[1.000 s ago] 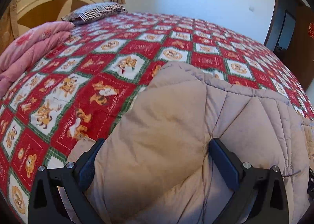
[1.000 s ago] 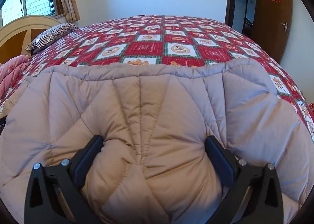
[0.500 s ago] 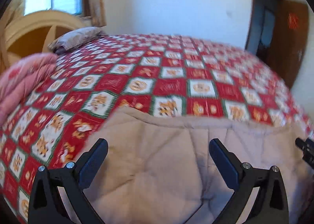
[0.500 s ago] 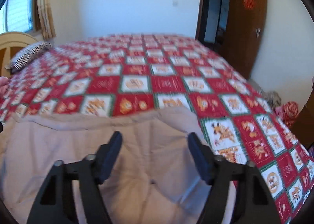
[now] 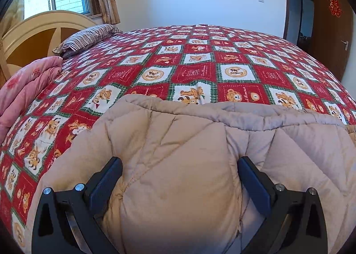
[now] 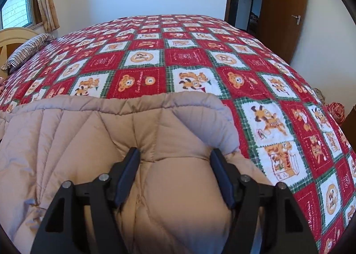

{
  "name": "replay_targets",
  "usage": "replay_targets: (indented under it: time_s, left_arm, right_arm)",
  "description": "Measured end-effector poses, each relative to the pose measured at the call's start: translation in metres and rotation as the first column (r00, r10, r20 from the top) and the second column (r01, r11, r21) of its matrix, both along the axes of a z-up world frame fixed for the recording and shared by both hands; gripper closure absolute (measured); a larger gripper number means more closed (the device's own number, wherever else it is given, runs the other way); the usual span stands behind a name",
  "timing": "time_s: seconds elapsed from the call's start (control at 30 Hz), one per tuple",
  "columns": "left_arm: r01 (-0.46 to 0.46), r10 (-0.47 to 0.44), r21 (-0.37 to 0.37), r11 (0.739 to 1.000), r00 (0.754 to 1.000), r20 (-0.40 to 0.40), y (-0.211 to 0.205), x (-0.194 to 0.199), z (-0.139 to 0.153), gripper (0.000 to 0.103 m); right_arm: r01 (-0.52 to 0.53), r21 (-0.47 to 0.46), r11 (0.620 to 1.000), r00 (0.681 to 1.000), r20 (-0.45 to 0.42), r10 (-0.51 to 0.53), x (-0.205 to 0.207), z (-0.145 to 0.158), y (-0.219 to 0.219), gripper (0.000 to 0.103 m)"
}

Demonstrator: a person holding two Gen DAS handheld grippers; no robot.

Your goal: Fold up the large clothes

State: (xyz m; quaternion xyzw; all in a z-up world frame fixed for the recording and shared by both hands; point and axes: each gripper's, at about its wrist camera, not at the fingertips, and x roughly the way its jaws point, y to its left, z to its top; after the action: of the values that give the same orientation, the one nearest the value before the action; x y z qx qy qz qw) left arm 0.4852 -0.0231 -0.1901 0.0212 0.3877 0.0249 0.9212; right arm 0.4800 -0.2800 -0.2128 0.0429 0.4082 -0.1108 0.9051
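A beige quilted padded garment (image 5: 182, 142) lies on the near part of a bed with a red, white and green bear-print cover (image 5: 200, 71). My left gripper (image 5: 179, 172) has its jaws wide apart, with a thick bulge of the garment's left part between the fingers (image 5: 106, 178). My right gripper (image 6: 175, 165) is partly closed, its fingers (image 6: 128, 171) pressing both sides of a fat fold near the garment's right end (image 6: 173, 129). The garment's far edge runs straight across the bed in both views.
A folded pink quilt (image 5: 24, 84) and a striped pillow (image 5: 89, 37) lie at the left by the cream headboard (image 5: 33, 33). A brown door (image 6: 282, 9) and dark doorway stand at the far right. A red bundle (image 6: 337, 112) lies beyond the bed's right edge.
Both grippers swung and lifted, then came back down onto the garment. The right gripper's jaws have narrowed around a fold near the garment's right end; the left stays wide.
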Motion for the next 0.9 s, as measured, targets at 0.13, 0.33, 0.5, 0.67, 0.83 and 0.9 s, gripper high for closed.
replay_targets:
  time_s: [0.13, 0.33, 0.5, 0.67, 0.83, 0.9]
  left_arm:
    - [-0.003, 0.003, 0.003, 1.0, 1.0, -0.002, 0.0001, 0.0005, -0.0017, 0.001]
    - [-0.007, 0.007, -0.009, 1.0, 1.0, -0.004, 0.0021, 0.0008, -0.0034, 0.001]
    - [-0.007, 0.007, -0.011, 1.0, 1.0, -0.005, 0.0022, 0.0005, -0.0039, 0.001]
    - [-0.007, 0.007, -0.011, 1.0, 1.0, -0.005, 0.0024, 0.0006, -0.0039, 0.001]
    - [-0.007, 0.007, -0.011, 1.0, 1.0, -0.005, 0.0022, 0.0006, -0.004, 0.001]
    - [-0.007, 0.007, -0.012, 1.0, 1.0, -0.005, 0.0024, 0.0006, -0.0041, 0.001]
  right_arm:
    - [0.001, -0.003, 1.0, 1.0, -0.004, -0.001, 0.0003, -0.0021, 0.0002, 0.034]
    - [0.003, -0.03, 1.0, 1.0, -0.017, -0.003, 0.0029, -0.0048, 0.0037, 0.032]
    - [0.004, -0.042, 0.999, 1.0, -0.022, -0.005, 0.0037, -0.0061, 0.0048, 0.031]
    - [0.005, -0.055, 0.998, 1.0, -0.027, -0.006, 0.0044, -0.007, 0.0062, 0.031]
    - [0.006, -0.066, 0.998, 1.0, -0.029, -0.008, 0.005, -0.0078, 0.007, 0.03]
    - [0.006, -0.069, 0.998, 1.0, -0.029, -0.008, 0.0044, -0.0079, 0.0078, 0.03]
